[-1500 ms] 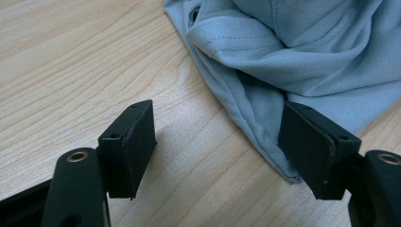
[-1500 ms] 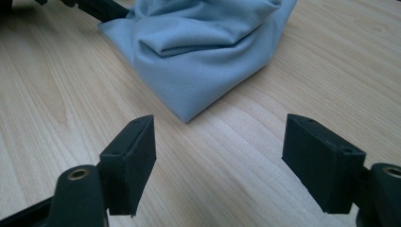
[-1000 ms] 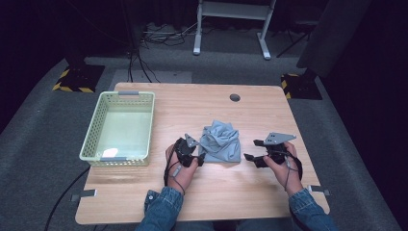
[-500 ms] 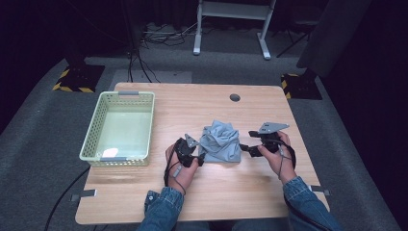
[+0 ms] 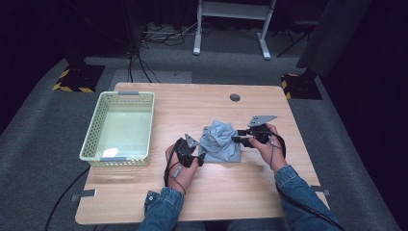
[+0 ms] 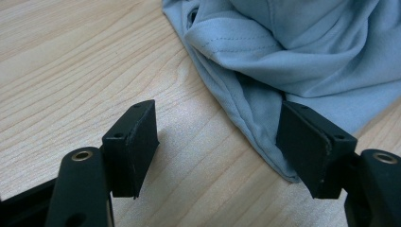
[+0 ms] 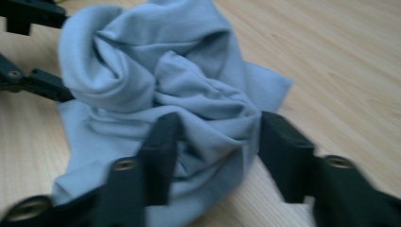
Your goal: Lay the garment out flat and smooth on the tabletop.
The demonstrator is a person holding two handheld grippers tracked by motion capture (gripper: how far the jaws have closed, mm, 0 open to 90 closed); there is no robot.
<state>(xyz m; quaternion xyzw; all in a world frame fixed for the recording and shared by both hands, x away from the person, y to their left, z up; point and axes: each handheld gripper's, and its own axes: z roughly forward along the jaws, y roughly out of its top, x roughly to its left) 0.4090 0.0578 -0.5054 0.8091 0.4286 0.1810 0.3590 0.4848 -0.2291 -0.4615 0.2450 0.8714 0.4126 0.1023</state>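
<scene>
A crumpled light blue-grey cloth (image 5: 220, 142) lies bunched on the pale wooden surface (image 5: 192, 103), a little right of its middle, and I hold one tool at each side of it. My left gripper (image 5: 196, 156) sits low at the cloth's left edge, in my left hand (image 5: 182, 163); in the left gripper view its two black fingers (image 6: 135, 144) stand wide apart and grip nothing — one rests over bare wood, the other is right at the stitched hem of the cloth (image 6: 293, 66), whose folds rise beyond it. My right gripper (image 5: 239, 139) comes in from the right, held in my right hand (image 5: 267, 146), with its grey three-cornered plate (image 5: 261, 119) tilted above it. In the right gripper view its fingers (image 7: 163, 151) are spread open too, and a rumpled fold of the cloth (image 7: 156, 94) bulges into the gap between them — the fabric lies against them, but they are not pinched shut on it. The picture there is blurred, so I cannot tell how firmly the fabric presses the pads. Past the cloth in that same view, parts of my left gripper (image 7: 33, 82) show at the far edge. Well apart to the left on the surface stands a pale green perforated plastic basket (image 5: 94, 130), with a small whitish patch on its floor. Both my sleeves are blue denim (image 5: 161, 211).
</scene>
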